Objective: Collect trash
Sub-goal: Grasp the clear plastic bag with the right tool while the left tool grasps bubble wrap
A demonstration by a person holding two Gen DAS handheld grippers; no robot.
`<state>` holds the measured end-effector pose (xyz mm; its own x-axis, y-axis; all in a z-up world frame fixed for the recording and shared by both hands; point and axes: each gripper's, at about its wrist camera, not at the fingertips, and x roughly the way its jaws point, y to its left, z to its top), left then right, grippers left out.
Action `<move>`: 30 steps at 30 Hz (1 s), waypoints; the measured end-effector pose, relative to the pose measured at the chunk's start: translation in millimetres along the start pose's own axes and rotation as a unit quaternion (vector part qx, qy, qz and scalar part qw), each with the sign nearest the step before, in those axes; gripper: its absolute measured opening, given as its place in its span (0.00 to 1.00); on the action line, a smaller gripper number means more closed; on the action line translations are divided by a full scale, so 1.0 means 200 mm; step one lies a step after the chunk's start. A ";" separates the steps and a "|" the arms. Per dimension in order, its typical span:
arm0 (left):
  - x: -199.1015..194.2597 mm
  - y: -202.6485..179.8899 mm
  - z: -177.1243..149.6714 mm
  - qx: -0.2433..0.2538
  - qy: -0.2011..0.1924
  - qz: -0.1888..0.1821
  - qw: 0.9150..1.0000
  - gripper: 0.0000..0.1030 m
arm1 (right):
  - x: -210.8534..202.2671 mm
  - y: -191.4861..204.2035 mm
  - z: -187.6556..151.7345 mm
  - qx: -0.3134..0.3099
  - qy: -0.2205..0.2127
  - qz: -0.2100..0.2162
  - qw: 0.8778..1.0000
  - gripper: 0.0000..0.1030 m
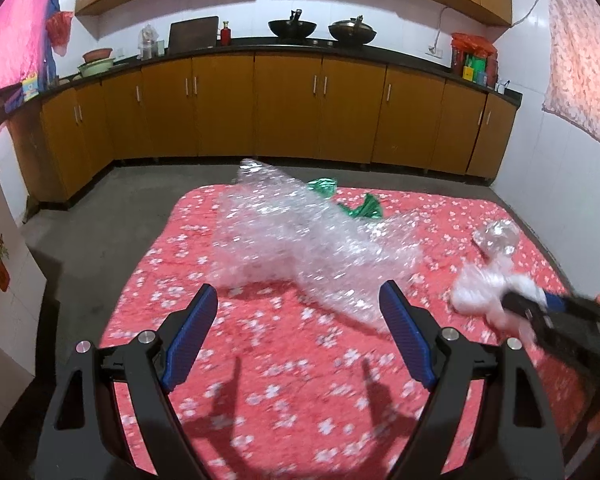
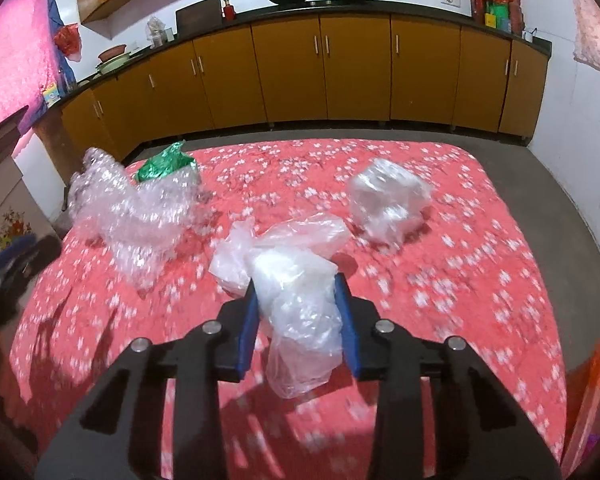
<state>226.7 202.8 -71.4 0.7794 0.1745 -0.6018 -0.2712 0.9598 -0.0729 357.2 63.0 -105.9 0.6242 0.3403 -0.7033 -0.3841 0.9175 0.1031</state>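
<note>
My right gripper [image 2: 296, 284] is shut on a white plastic bag [image 2: 296, 280] and holds it over the red flowered cloth [image 2: 460, 280]; it also shows in the left wrist view [image 1: 512, 304] with the bag [image 1: 480, 288]. My left gripper [image 1: 300, 300] is open and empty, just short of a large sheet of bubble wrap [image 1: 300, 232], which also shows at the left of the right wrist view [image 2: 136, 208]. A green foil wrapper [image 1: 364, 210] lies behind it [image 2: 164, 166]. A crumpled clear plastic ball [image 2: 388, 200] lies on the cloth to the right [image 1: 496, 236].
The cloth lies on a grey concrete floor [image 1: 100, 232]. Yellow-brown kitchen cabinets [image 1: 288, 108] run along the back and left wall under a dark counter with woks [image 1: 292, 28]. White walls close the right side [image 2: 572, 120].
</note>
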 end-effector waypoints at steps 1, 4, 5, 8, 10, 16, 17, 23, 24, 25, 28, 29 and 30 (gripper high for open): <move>0.02 -0.02 0.02 -0.005 0.002 -0.002 1.000 0.80 | -0.03 -0.02 -0.03 0.002 -0.001 -0.003 1.000 0.34; 0.08 -0.07 0.05 -0.019 0.010 -0.004 1.000 0.80 | -0.12 -0.10 -0.09 0.017 -0.004 -0.007 1.000 0.34; 0.10 -0.08 0.06 -0.023 0.013 -0.003 1.000 0.80 | -0.14 -0.12 -0.11 0.021 -0.005 -0.007 1.000 0.34; 0.18 -0.13 0.10 -0.027 0.022 0.008 0.999 0.80 | -0.21 -0.19 -0.15 0.035 -0.008 -0.012 0.999 0.34; 0.23 -0.16 0.13 -0.022 0.027 0.025 0.999 0.80 | -0.24 -0.22 -0.17 0.042 -0.010 -0.014 0.999 0.34; 0.35 -0.19 0.16 -0.024 0.059 0.039 0.997 0.53 | -0.32 -0.27 -0.22 0.044 -0.013 -0.021 0.999 0.34; 0.36 -0.19 0.16 -0.026 0.066 0.037 0.997 0.40 | -0.32 -0.27 -0.22 0.041 -0.014 -0.023 0.999 0.34; 0.31 -0.15 0.09 -0.021 0.076 0.018 0.997 0.10 | -0.36 -0.26 -0.24 0.040 -0.018 -0.025 0.999 0.34; 0.29 -0.15 0.08 -0.018 0.075 0.016 0.997 0.10 | -0.37 -0.26 -0.24 0.041 -0.019 -0.025 0.999 0.34; 0.27 -0.15 0.06 -0.014 0.074 0.014 0.997 0.09 | -0.38 -0.26 -0.25 0.042 -0.019 -0.025 0.999 0.34; 0.18 -0.12 -0.01 -0.005 0.073 0.001 0.997 0.08 | -0.42 -0.26 -0.27 0.046 -0.022 -0.027 0.998 0.34; 0.15 -0.13 -0.02 -0.002 0.073 -0.001 0.997 0.08 | -0.43 -0.26 -0.27 0.046 -0.022 -0.027 0.998 0.34; 0.10 -0.13 -0.06 0.004 0.072 -0.007 0.997 0.08 | -0.45 -0.26 -0.28 0.047 -0.023 -0.028 0.998 0.34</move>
<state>242.4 179.6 -91.7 0.6937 0.1278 -0.7088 -0.2557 0.9637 -0.0766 284.1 -27.0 -87.7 0.6746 0.2955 -0.6764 -0.2841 0.9497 0.1316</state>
